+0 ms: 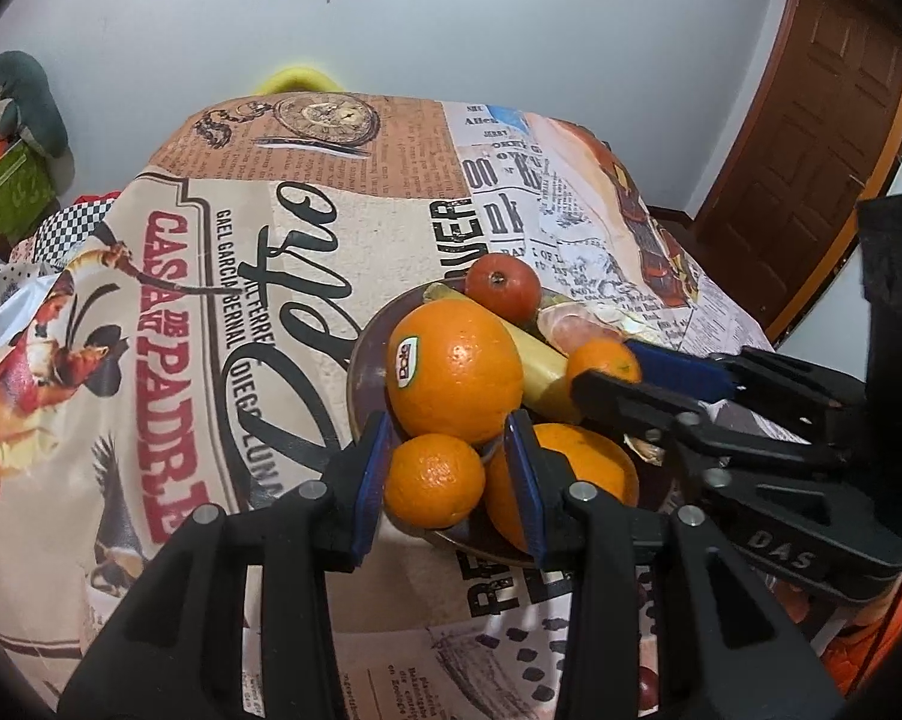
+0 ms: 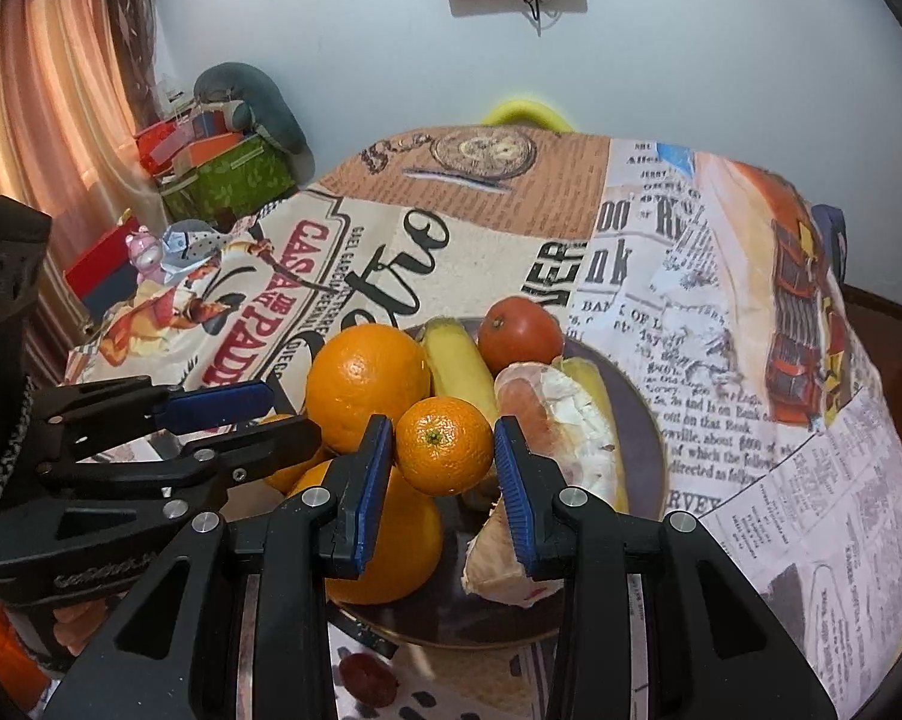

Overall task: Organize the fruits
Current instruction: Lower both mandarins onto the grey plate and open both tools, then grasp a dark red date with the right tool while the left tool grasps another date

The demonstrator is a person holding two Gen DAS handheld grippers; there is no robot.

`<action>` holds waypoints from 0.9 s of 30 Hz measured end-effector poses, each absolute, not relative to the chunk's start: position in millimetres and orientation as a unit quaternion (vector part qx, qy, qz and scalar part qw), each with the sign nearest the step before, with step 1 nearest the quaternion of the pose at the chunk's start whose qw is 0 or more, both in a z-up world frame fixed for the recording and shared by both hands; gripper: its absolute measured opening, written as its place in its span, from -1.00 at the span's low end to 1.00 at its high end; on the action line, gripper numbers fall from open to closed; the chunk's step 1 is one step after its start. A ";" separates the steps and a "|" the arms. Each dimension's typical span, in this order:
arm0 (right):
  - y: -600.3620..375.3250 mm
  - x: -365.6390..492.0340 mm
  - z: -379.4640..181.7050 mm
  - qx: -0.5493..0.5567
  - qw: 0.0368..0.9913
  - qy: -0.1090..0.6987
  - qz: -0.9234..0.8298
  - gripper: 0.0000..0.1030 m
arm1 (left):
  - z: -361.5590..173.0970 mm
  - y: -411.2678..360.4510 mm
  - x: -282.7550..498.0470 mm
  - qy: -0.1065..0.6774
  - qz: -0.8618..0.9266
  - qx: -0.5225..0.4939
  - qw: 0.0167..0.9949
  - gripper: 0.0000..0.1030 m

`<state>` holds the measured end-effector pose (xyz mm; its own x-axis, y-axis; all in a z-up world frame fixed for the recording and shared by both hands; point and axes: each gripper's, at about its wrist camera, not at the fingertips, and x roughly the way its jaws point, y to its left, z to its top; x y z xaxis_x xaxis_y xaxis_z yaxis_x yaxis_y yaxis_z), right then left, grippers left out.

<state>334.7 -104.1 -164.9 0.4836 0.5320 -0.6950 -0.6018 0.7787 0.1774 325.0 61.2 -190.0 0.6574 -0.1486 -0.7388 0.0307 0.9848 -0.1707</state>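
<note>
Meanwhile both grippers, left (image 1: 447,483) and right (image 2: 444,447), straddle separate mandarins.

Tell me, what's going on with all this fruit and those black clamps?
A person holds a hand-held gripper in each hand over a plate of fruit. The left hand-held gripper brackets one small mandarin at the plate's near edge; the right hand-held gripper brackets another mandarin atop the pile. Whether either is squeezing yet is unclear.

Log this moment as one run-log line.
task: organize fruits | left gripper: around small mandarin, closure unclear | right gripper: around second mandarin, closure unclear | plate: oranges, bananas, tomato
</note>
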 end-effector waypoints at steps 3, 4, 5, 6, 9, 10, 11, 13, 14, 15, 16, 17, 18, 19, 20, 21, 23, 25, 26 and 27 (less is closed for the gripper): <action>-104.0 334.6 -168.1 -0.046 0.858 0.393 0.328 -0.37 | -189.5 58.5 323.9 0.410 -0.050 -0.067 0.908 -0.26; -104.5 334.3 -167.9 -0.045 0.858 0.393 0.327 -0.37 | -189.2 58.1 323.2 0.411 -0.051 -0.067 0.908 -0.26; -105.2 334.4 -167.3 -0.044 0.859 0.394 0.325 -0.37 | -188.6 58.4 322.5 0.411 -0.051 -0.068 0.908 -0.26; -106.3 334.3 -166.5 -0.042 0.858 0.395 0.325 -0.37 | -188.2 58.7 322.0 0.410 -0.050 -0.068 0.908 -0.26; -109.4 332.6 -163.7 -0.038 0.857 0.397 0.326 -0.37 | -184.8 59.4 318.3 0.406 -0.049 -0.066 0.910 -0.26; -110.3 331.3 -162.4 -0.038 0.857 0.397 0.326 -0.37 | -183.4 59.2 317.1 0.405 -0.048 -0.066 0.911 -0.26; -110.8 329.5 -160.9 -0.040 0.858 0.396 0.325 -0.37 | -181.0 58.8 315.2 0.403 -0.048 -0.065 0.912 -0.26; -112.2 325.6 -156.8 -0.045 0.862 0.391 0.320 -0.28 | -177.1 57.8 311.0 0.401 -0.048 -0.064 0.913 -0.26; -113.5 323.1 -153.6 -0.045 0.864 0.387 0.318 -0.17 | -174.9 57.2 308.8 0.400 -0.047 -0.064 0.913 -0.24; -114.4 322.0 -151.5 -0.044 0.866 0.384 0.317 -0.15 | -173.1 56.8 307.4 0.399 -0.047 -0.063 0.914 -0.22; -115.6 319.6 -148.3 -0.044 0.868 0.381 0.317 -0.15 | -171.0 56.4 305.5 0.397 -0.046 -0.063 0.914 -0.21; -116.3 318.1 -146.3 -0.044 0.868 0.380 0.317 -0.15 | -167.6 55.9 302.1 0.395 -0.046 -0.062 0.915 -0.21; -117.2 315.6 -143.4 -0.044 0.869 0.378 0.317 -0.15 | -165.4 55.7 299.7 0.394 -0.046 -0.061 0.916 -0.19; -118.0 313.1 -140.9 -0.045 0.870 0.376 0.316 -0.15 | -162.6 55.8 296.6 0.393 -0.043 -0.062 0.917 -0.18; -118.9 309.9 -138.5 -0.047 0.872 0.373 0.314 -0.15 | -160.9 56.1 294.6 0.393 -0.042 -0.062 0.917 -0.15; -120.4 306.4 -136.2 -0.048 0.873 0.371 0.313 -0.15 | -158.7 55.8 291.6 0.393 -0.041 -0.062 0.917 -0.14; -123.5 298.9 -132.0 -0.050 0.874 0.369 0.312 -0.15 | -154.4 55.8 284.6 0.394 -0.037 -0.062 0.916 -0.11; -126.7 291.9 -129.3 -0.052 0.876 0.367 0.309 -0.15 | -151.0 55.0 278.6 0.394 -0.033 -0.059 0.917 -0.03; -128.7 287.6 -127.5 -0.053 0.876 0.367 0.309 -0.15 | -147.9 54.5 273.0 0.391 -0.030 -0.057 0.918 0.04; -130.3 284.1 -126.6 -0.053 0.876 0.366 0.309 -0.15 | -146.0 54.5 269.5 0.389 -0.029 -0.057 0.919 0.10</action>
<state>284.1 -130.3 -126.6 0.5410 0.5018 -0.6749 -0.5799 0.8038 0.1327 269.5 54.5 -146.0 0.6954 -0.0979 -0.7119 0.0089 0.9918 -0.1276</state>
